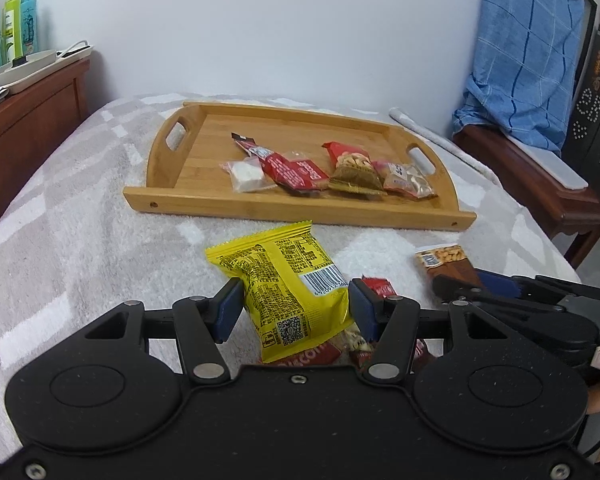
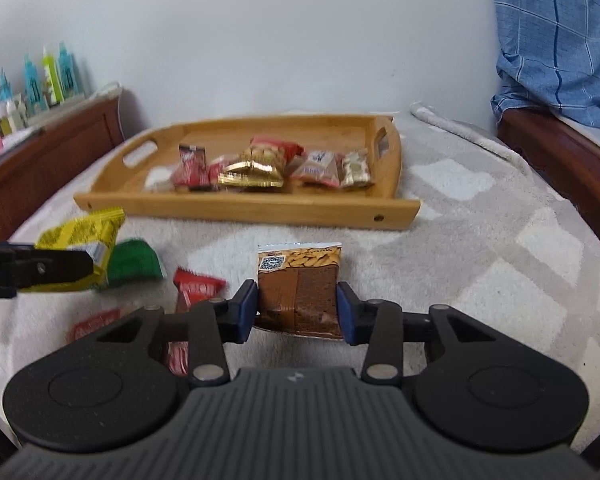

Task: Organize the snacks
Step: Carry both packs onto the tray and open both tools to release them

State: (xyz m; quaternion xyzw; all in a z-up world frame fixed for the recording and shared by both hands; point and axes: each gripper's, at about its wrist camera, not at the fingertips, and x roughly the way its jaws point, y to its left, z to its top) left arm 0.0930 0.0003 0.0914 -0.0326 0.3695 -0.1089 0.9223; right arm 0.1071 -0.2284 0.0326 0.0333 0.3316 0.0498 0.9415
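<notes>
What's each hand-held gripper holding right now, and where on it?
The left hand-held gripper pinches the yellow packet across its lower side edges. The right hand-held gripper grips the brown cake pack by its lower sides.

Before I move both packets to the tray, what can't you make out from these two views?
- Red packets, left wrist view: mostly hidden behind the yellow packet and left gripper.
- Green packet, right wrist view: blurred, label unreadable.
- Brown cake packet: near end hidden by right gripper.
- Tray snacks: blurred, print too small.

Tray [image 1: 236, 205] smooth wood; yellow packet [image 1: 284, 280] glossy plastic; towel [image 1: 80, 216] rough cloth
</notes>
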